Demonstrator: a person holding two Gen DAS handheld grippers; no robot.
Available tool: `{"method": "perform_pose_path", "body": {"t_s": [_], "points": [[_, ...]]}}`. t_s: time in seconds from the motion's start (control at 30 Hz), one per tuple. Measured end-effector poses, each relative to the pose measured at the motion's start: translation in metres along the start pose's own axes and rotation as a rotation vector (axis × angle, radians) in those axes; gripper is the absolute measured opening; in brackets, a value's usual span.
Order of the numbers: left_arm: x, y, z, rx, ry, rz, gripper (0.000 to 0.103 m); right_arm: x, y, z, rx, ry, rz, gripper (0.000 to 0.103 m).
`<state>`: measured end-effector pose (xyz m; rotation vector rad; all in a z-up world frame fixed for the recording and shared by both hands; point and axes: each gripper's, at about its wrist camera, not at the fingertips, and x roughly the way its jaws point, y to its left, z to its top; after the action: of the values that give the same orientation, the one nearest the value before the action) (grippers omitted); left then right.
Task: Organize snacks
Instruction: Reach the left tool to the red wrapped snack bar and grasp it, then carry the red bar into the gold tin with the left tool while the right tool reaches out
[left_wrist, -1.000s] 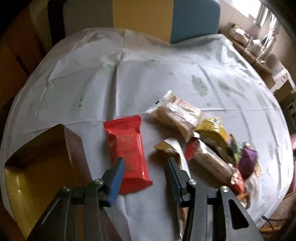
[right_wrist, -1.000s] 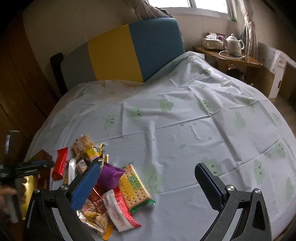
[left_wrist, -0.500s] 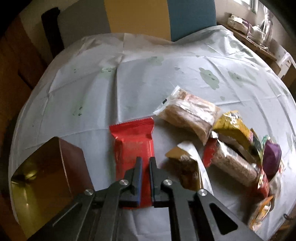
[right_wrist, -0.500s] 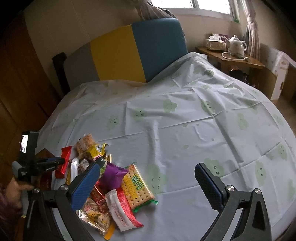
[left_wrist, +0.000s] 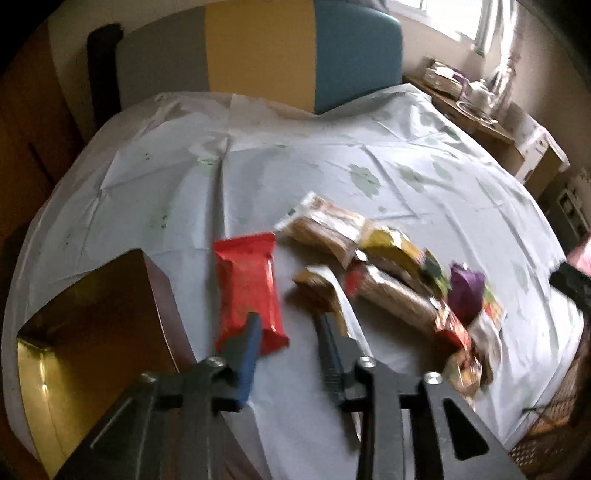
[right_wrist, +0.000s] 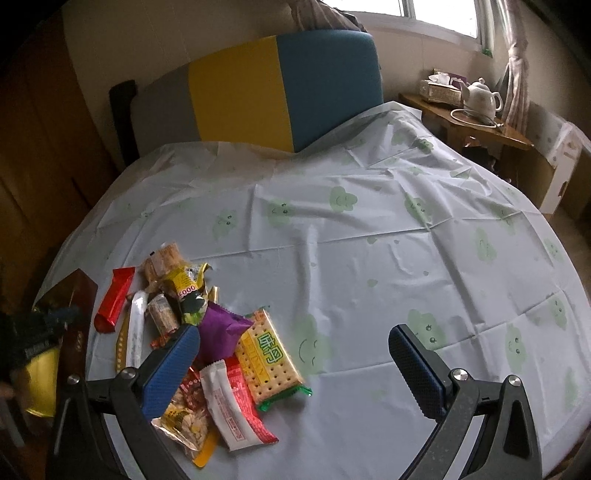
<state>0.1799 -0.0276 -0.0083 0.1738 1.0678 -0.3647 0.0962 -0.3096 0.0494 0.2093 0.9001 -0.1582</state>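
Several snacks overlapping, lower wrappers hidden, box perhaps cropped

A cloth-covered table lies ahead of both claws. Just beyond the left claw lies a flat snack bar, its near end by the claw's left finger. An open box sits to the left of that claw. To its right lies a heap of snack packets (the same heap lies under the left finger of the right claw). A sofa stands behind the table.
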Motion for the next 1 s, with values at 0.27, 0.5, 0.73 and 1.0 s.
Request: {"method": "perform_pose_path", "body": {"t_s": [0.27, 0.5, 0.73, 1.0], "points": [[0.059, 0.002, 0.031, 0.048, 0.132, 0.096, 0.060, -0.003, -0.005, 0.002, 0.024, -0.010, 0.007, 0.103], [0.094, 0.006, 0.032, 0.055, 0.209, 0.098, 0.059, -0.004, -0.005, 0.004, 0.035, -0.010, 0.040, 0.103], [0.070, -0.001, 0.025, 0.088, 0.108, 0.142, 0.037, -0.004, -0.002, 0.004, 0.020, -0.014, 0.043, 0.103], [-0.005, -0.023, -0.036, 0.035, -0.055, 0.035, 0.037, -0.002, 0.007, -0.001, -0.028, 0.006, 0.051, 0.103]]}}
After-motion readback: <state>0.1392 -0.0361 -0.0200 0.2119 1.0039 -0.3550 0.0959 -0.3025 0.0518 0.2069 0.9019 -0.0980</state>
